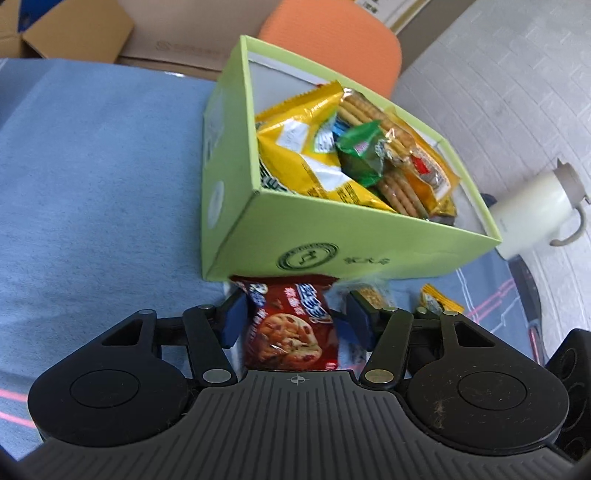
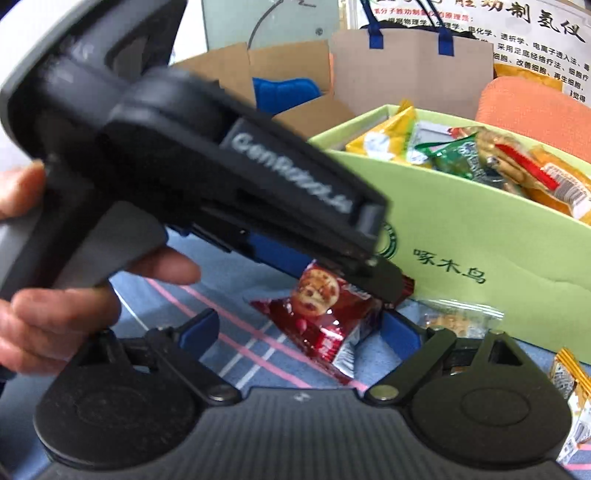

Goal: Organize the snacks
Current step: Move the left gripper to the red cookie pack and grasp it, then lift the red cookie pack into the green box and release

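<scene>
A red chocolate-chip cookie packet [image 1: 291, 328] lies on the blue cloth just in front of the light green box [image 1: 295, 236]. My left gripper [image 1: 295, 317] has come down over it, and both blue pads press against its sides. From the right wrist view, the left gripper [image 2: 384, 280] slants down onto the far end of the cookie packet [image 2: 325, 317]. My right gripper [image 2: 301, 332] stands wide open close behind the packet and holds nothing. The green box [image 2: 480, 229] holds several snacks: yellow bags [image 1: 295, 147], a green packet [image 1: 362, 155] and cracker packs [image 1: 399, 158].
A clear cracker pack [image 1: 373, 295] and a small orange packet [image 1: 439, 301] lie on the cloth by the box's front wall. A white kettle [image 1: 532, 218] stands to the right. An orange chair [image 1: 332, 37] and cardboard boxes [image 1: 74, 29] are behind. A hand [image 2: 55, 314] grips the left tool.
</scene>
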Motion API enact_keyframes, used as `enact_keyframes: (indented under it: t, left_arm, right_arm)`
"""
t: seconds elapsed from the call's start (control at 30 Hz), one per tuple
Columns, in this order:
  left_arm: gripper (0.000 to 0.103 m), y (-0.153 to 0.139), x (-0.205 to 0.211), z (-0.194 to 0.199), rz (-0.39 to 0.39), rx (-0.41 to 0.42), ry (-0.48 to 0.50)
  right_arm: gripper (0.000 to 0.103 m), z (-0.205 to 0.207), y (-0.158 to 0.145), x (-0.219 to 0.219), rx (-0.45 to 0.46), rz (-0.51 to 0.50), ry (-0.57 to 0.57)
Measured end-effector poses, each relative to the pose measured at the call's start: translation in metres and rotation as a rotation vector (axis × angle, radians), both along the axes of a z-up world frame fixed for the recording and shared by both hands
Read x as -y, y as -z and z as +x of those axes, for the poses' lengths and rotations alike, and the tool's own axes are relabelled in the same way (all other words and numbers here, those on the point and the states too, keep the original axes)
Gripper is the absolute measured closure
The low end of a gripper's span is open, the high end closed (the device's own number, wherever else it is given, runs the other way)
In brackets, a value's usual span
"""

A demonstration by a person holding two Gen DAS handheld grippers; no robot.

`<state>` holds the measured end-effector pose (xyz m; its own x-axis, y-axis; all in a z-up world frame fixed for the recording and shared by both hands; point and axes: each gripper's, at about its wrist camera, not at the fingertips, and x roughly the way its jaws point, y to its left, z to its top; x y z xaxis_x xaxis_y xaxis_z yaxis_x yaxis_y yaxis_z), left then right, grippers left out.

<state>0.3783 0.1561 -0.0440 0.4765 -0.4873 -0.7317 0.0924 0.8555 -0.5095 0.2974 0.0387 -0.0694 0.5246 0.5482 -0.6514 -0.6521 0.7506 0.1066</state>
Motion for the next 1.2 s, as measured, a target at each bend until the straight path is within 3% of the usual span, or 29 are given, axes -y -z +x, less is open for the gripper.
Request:
enact_keyframes:
  t: [0.2, 0.5, 0.57, 0.73, 0.83, 0.9, 0.97, 1.0, 1.07, 1.2]
  left_arm:
    - [0.063, -0.006, 0.005, -0.038, -0.014, 0.002, 0.013]
    - [0.062, 0.000, 0.038, -0.139, -0.022, 0.003, -0.070]
    - [0.053, -0.002, 0.042, -0.150, -0.016, 0.017, -0.081]
    - [0.048, -0.008, 0.034, -0.153, 0.012, 0.009, -0.183]
    - [0.042, -0.010, 0.039, -0.150, 0.031, 0.008, -0.167]
    - [0.046, -0.008, 0.045, -0.148, 0.057, 0.001, -0.150]
    - [0.057, -0.006, 0.051, -0.147, 0.085, 0.013, -0.133]
    - [0.063, -0.005, 0.053, -0.146, 0.095, 0.017, -0.123]
    - [0.074, -0.004, 0.055, -0.147, 0.101, 0.028, -0.104]
    - [0.076, -0.005, 0.054, -0.149, 0.080, 0.027, -0.096]
  right_arm:
    - [0.010, -0.028, -0.011, 0.008, 0.009, 0.011, -0.048]
    - [0.010, -0.118, -0.010, 0.041, 0.007, -0.020, -0.078]
    - [0.010, -0.132, -0.010, 0.049, 0.026, -0.015, -0.073]
    - [0.010, -0.128, -0.012, 0.071, 0.029, 0.047, 0.017]
    - [0.010, -0.120, -0.012, 0.069, 0.024, 0.063, 0.039]
    - [0.010, -0.115, -0.008, 0.066, 0.016, 0.064, 0.026]
    - [0.014, -0.111, -0.004, 0.061, 0.014, 0.053, 0.019]
    - [0.027, -0.112, -0.002, 0.059, 0.016, 0.043, 0.010]
    - [0.032, -0.112, 0.000, 0.057, 0.029, 0.032, -0.012]
    - [0.034, -0.123, -0.003, 0.063, 0.064, 0.010, -0.018]
